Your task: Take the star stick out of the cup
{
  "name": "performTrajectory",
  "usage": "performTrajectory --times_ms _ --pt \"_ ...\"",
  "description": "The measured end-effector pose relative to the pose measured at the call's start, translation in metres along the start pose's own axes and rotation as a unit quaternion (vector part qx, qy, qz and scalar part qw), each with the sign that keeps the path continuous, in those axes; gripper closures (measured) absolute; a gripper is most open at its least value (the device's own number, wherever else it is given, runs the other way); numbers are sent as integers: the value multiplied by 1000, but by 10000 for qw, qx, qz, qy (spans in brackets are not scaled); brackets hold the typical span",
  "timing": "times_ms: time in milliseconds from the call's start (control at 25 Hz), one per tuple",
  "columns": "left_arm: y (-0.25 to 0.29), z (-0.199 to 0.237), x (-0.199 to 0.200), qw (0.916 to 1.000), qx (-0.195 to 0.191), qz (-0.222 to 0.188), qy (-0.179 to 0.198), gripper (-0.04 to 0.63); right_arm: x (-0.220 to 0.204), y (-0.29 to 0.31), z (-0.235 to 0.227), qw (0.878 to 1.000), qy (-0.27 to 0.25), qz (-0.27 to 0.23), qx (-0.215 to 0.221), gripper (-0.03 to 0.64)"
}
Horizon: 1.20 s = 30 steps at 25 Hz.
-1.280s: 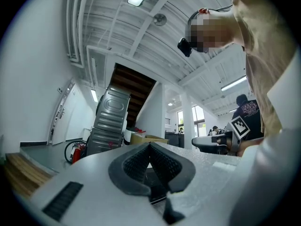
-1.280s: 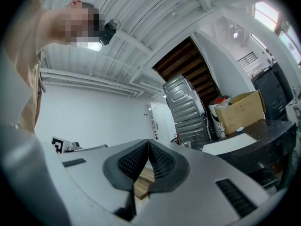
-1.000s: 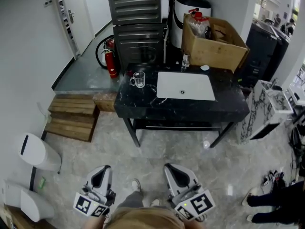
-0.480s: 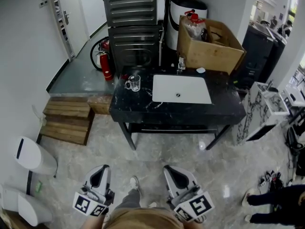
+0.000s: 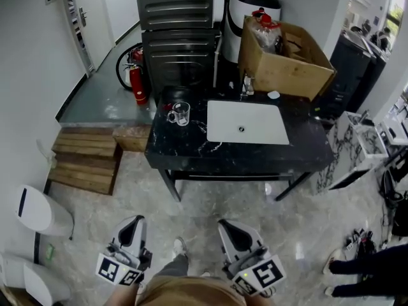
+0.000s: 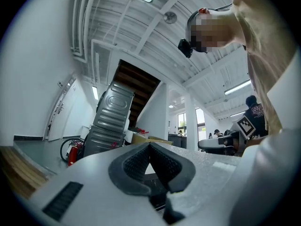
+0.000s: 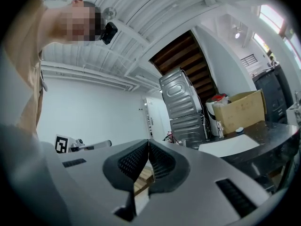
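Observation:
A clear glass cup (image 5: 181, 113) with a handle stands on the left part of the black marble table (image 5: 191, 150), far ahead of both grippers. The star stick is too small to make out in it. My left gripper (image 5: 134, 222) is held low at the bottom of the head view, over the floor, shut with nothing between its pads (image 6: 136, 164). My right gripper (image 5: 228, 224) is beside it, also shut and empty, its pads (image 7: 134, 160) pressed together. The table top (image 7: 277, 135) shows at the right of the right gripper view.
A white sink basin (image 5: 245, 121) with a faucet (image 5: 245, 84) fills the table's middle. Behind it stand a cardboard box (image 5: 287, 59) and a grey metal machine (image 5: 177, 18). A fire extinguisher (image 5: 135, 81), wooden steps (image 5: 86, 159) and white bins (image 5: 33, 210) are at the left. A person's feet (image 5: 357, 269) are at the right.
The table and cup have slid slightly down and grown in the head view as I came nearer. Both grippers stay shut at the bottom of the picture.

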<state>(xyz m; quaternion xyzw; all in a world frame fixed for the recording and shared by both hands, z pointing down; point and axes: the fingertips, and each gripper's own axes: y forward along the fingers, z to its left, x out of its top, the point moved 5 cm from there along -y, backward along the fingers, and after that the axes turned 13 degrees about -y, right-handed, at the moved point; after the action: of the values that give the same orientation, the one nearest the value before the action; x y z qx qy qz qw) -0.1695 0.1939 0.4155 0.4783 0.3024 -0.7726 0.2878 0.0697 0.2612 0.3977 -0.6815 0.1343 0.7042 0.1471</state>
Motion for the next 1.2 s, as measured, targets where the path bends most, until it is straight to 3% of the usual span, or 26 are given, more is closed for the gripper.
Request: performTrajectory --times_ms 800,1200 --pt "88 144 31 9986 -331 218 -347 594 4 157 -31 9987 -140 242 -417 615" --pt "92 210 43 9984 -201 179 -504 594 10 222 -29 9981 -318 310 -419 615"
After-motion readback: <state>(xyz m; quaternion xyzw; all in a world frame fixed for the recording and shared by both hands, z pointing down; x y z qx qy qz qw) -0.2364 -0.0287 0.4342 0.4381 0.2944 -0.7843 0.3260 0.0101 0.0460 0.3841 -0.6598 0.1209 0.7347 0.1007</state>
